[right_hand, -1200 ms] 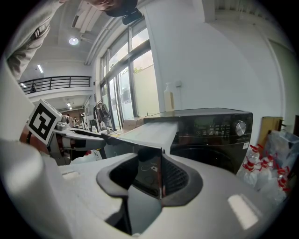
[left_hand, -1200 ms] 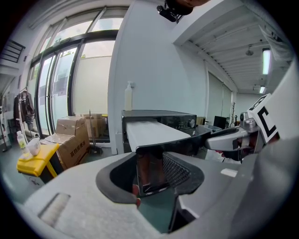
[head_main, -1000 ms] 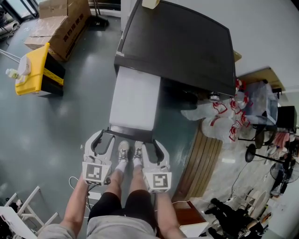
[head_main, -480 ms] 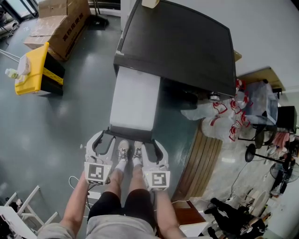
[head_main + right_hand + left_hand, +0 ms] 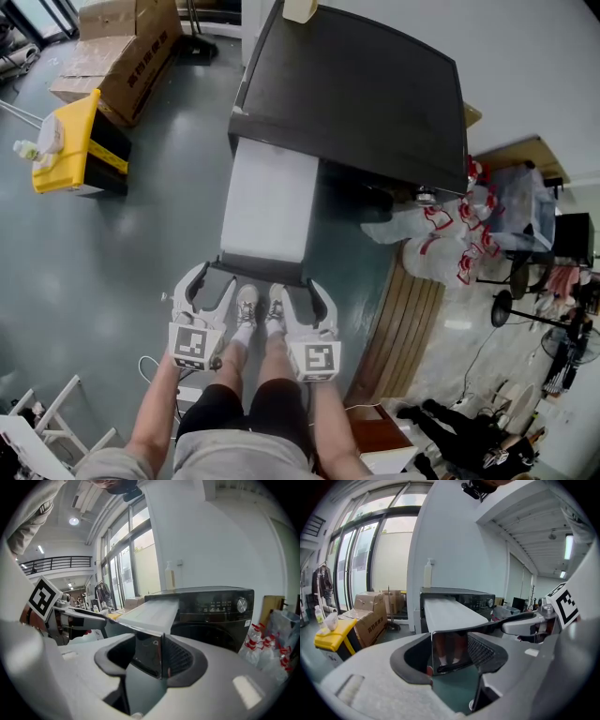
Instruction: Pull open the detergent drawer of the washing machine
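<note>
Head view and both gripper views: detergent drawer (image 5: 267,202) of the black washing machine (image 5: 366,84), pulled far out of the machine's front toward the person. The drawer is a long white body ending in a dark, glossy front panel (image 5: 262,269).

Left tongs (image 5: 214,275): at the front panel's left corner, on the side away from the machine. In the left gripper view the left tongs (image 5: 450,656) stand spread with that corner of the front panel (image 5: 447,648) between them. They have just been opening, and the pads do not appear to press on the panel.

Right tongs (image 5: 302,289): at the panel's right corner. The right gripper view shows the right tongs (image 5: 150,660) likewise spread around the panel's edge. They too have just been opening, with the edge between them and no evident pinch.

Writing and marks: each gripper carries a cube with a black-and-white square marker (image 5: 192,345). The machine's control panel bears a round knob (image 5: 242,604) and a lit display too small to read. The cardboard box (image 5: 370,620) left of the machine has dark printed characters that cannot be read. The plastic bags (image 5: 450,239) right of the machine show red print, also illegible. A pale bottle (image 5: 427,573) stands on the machine's top at its rear.
</note>
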The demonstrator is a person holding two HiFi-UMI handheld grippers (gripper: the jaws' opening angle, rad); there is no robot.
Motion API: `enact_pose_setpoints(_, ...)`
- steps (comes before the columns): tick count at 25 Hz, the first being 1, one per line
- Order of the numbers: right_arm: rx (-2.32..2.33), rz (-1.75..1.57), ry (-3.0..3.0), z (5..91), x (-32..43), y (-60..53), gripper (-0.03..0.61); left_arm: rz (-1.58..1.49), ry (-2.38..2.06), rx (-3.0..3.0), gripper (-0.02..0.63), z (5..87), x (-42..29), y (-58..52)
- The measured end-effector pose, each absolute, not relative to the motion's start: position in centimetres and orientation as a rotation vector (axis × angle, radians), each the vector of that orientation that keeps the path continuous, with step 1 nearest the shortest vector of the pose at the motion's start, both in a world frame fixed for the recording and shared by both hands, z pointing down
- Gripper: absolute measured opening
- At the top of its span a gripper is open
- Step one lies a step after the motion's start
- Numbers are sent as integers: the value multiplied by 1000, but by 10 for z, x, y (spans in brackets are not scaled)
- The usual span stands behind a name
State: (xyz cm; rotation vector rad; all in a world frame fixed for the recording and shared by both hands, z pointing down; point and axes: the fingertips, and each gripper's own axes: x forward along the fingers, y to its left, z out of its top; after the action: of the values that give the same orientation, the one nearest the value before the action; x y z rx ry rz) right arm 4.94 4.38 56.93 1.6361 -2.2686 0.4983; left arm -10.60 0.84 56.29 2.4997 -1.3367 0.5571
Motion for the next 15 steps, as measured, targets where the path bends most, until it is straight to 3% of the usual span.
enact_pose_setpoints(15, 1688, 334, -2348, 485, 59, 13, 206, 449, -1451, 2625, 239, 468, -106, -31)
